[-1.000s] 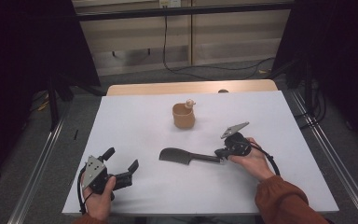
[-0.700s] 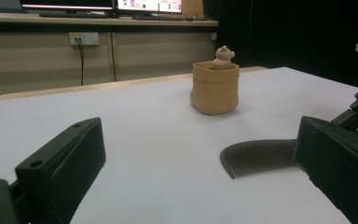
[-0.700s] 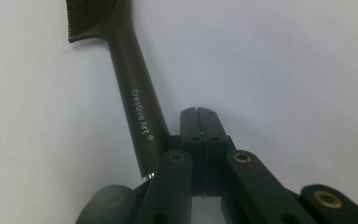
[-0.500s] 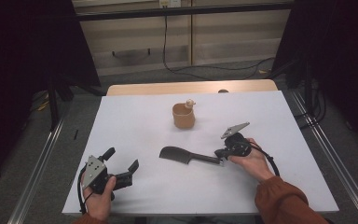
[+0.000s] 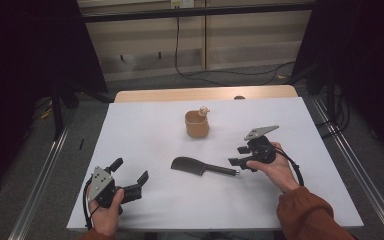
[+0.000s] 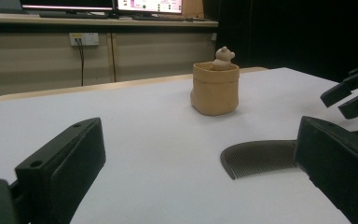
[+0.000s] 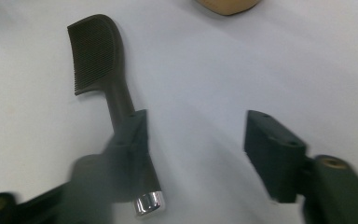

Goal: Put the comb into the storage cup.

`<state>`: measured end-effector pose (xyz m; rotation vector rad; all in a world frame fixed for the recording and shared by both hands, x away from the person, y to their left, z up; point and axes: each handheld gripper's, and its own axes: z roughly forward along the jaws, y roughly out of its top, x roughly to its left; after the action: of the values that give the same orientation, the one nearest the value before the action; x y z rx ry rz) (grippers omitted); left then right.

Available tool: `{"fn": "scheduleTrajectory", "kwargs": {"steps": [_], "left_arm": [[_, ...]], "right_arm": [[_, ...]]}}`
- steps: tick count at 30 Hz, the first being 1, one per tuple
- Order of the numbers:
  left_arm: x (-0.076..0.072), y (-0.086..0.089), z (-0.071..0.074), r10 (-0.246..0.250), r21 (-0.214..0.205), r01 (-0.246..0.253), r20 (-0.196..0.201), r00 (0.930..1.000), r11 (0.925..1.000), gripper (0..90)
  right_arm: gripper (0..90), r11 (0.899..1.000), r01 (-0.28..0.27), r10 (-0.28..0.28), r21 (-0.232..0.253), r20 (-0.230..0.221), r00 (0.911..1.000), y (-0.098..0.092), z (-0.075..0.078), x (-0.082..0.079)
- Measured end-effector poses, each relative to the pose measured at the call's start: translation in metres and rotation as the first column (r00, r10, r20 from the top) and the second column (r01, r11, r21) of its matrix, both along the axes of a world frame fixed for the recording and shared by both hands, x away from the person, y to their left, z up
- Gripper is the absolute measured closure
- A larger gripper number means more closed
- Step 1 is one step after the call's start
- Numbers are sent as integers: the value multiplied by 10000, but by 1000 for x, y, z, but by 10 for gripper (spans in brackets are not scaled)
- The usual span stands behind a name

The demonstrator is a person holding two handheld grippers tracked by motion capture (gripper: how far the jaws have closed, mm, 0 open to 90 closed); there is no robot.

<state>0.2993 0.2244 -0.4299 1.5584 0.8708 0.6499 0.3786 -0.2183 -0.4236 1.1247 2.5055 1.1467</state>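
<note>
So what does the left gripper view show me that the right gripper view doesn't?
Left gripper view: the small bear figure poking out of the tan, bag-shaped pot, plus the room behind, with computer monitors and a white wall socket. Right gripper view: the handle of the dark plastic comb from above, down to its shiny silver end cap. Both: the comb's fine teeth, the pot (just its edge in the right gripper view) and the white table.

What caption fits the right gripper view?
Right tool, jaws just opened, over a dark comb lying on the white table.
</note>
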Motion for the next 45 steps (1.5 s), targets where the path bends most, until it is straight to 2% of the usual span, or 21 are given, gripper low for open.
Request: {"fn": "scheduleTrajectory", "kwargs": {"steps": [1,2,3,6,7,12,13,15,18,19,20,22,23,26,27,30,32,36,38,43,45], "left_arm": [[0,0,0,4,-2,-4,0,10000,10000,20],[0,0,0,-4,-3,4,-1,10000,10000,20],[0,0,0,-5,27,4,22,10000,10000,21],[0,0,0,-23,-28,23,-4,10000,10000,21],[0,0,0,-16,5,16,24,10000,10000,20],[0,0,0,-22,4,22,25,10000,10000,21],[0,0,0,-17,3,17,24,10000,10000,21],[0,0,0,3,-54,-3,29,10000,10000,21],[0,0,0,9,-65,-9,26,10000,10000,21],[0,0,0,11,-57,-11,29,10000,10000,21],[0,0,0,13,-53,-13,33,10000,10000,21],[0,0,0,10,-35,-10,33,10000,10000,21],[0,0,0,-19,-3,19,58,10000,10000,21],[0,0,1,-26,-1,26,68,10000,10000,21],[0,0,1,32,-1,-32,77,10000,10000,21],[0,0,1,14,-26,-14,61,10000,10000,21],[0,0,0,22,-41,-22,59,10000,10000,21],[0,0,0,43,-1,-43,63,10000,10000,21],[0,0,0,55,60,-56,70,10000,10000,21],[0,0,0,56,55,-56,15,10000,10000,20],[0,-1,0,48,65,-48,22,10000,10000,20]], "right_arm": [[242,9998,-126,125,176,13,9999,0,3,0],[242,9998,-126,125,176,13,9999,0,3,0],[170,9999,-5,1,133,253,9997,0,6,-1],[142,9996,280,-278,-42,538,9982,0,10,-1],[81,9985,536,-526,-99,791,9955,-1,14,-1],[66,9954,935,-908,-218,1048,9903,-5,18,-3],[71,9932,1055,-1008,-494,891,9909,-6,18,-3],[72,9943,1000,-982,-356,498,9939,-7,17,-3],[72,9949,706,-696,-725,156,9975,-4,17,-5],[63,9974,342,-375,-634,-515,9980,0,16,-7],[68,9983,-43,-3,-581,-779,9970,3,15,-7],[74,9980,-232,176,-582,-941,9954,5,14,-8],[59,9981,-514,469,-334,-1242,9911,9,13,-9],[45,9971,-670,610,-359,-1464,9873,15,13,-10],[53,9970,-657,577,-410,-1714,9835,19,13,-9],[63,9976,-579,498,-380,-1872,9811,22,13,-6],[67,9983,-271,180,-516,-1683,9856,26,14,-3],[79,9934,-614,454,-966,-1602,9860,32,14,3],[53,9949,-761,637,-666,-1717,9831,34,13,7],[60,9723,-1844,1581,-1436,-1770,9714,51,14,15],[59,9679,-1964,1664,-1570,-1854,9685,55,14,16]]}}
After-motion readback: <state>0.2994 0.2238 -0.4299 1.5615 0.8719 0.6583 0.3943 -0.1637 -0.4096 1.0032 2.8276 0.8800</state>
